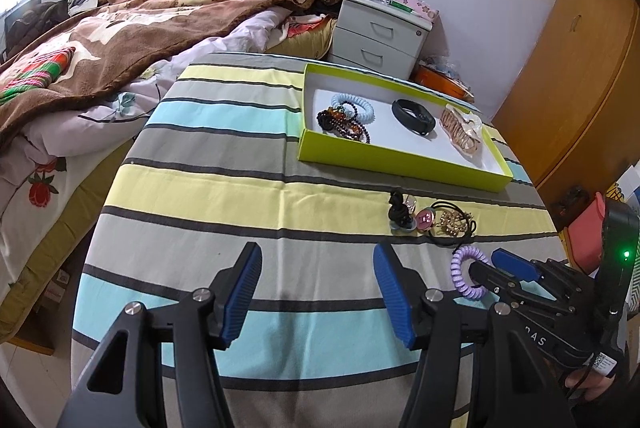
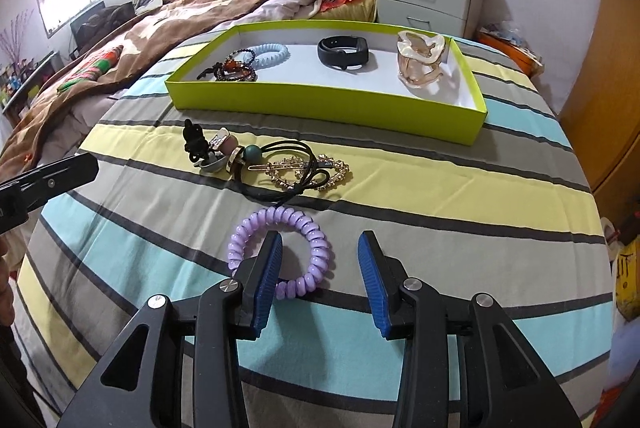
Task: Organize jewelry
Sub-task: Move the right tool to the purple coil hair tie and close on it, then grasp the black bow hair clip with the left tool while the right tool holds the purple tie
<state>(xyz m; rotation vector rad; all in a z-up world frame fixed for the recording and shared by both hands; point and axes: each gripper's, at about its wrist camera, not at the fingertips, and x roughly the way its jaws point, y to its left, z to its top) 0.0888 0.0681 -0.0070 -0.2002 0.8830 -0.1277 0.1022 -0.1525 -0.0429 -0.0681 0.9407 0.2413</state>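
Right gripper (image 2: pixel 320 268) open, left finger inside purple coil tie (image 2: pixel 279 252).

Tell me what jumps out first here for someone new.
The lime-green box on the striped cloth, holding a black band and pale blue coil tie. Nearer, the right gripper stands open at a purple coil tie, one finger inside its ring.

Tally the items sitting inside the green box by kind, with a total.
Inside the green box:
Spiral hair ties: 1, the light blue one
Black bands: 1
Translucent claw clips: 1
Dark beaded bracelets: a tangled cluster, at least 1; the exact number cannot be told
Total: at least 4
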